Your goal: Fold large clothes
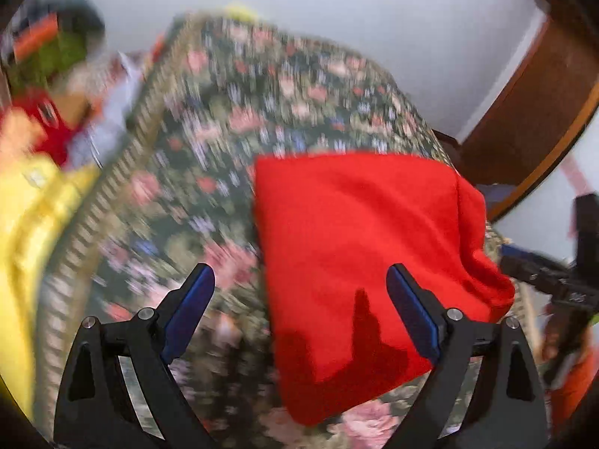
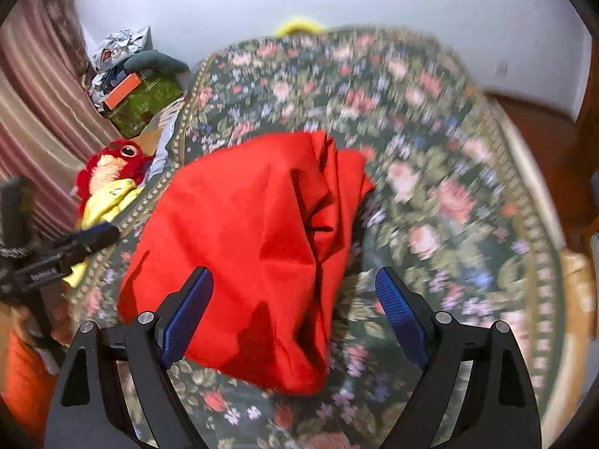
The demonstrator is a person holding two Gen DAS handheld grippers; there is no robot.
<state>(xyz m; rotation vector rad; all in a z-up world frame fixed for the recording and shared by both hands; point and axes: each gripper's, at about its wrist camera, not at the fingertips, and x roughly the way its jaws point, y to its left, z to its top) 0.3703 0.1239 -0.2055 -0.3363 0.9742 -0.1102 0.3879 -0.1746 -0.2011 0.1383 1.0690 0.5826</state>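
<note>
A bright red garment (image 1: pixel 367 247) lies folded into a thick pad on the floral bedspread (image 1: pixel 209 157). My left gripper (image 1: pixel 299 310) hovers above its near left edge, open, with nothing between the blue pads. In the right wrist view the same red garment (image 2: pixel 247 247) shows loose folds along its right side. My right gripper (image 2: pixel 294 312) is open above its near edge and holds nothing. Each gripper shows at the side of the other's view: the right one (image 1: pixel 550 280), the left one (image 2: pixel 63 254).
A yellow cloth (image 1: pixel 30 247) and a red plush toy (image 2: pixel 112 164) lie at the bed's left side. A green box and clutter (image 2: pixel 142 93) stand by the striped curtain (image 2: pixel 37 112). Wooden furniture (image 1: pixel 531 112) stands to the right. The floral bedspread (image 2: pixel 449 187) extends bare on the right.
</note>
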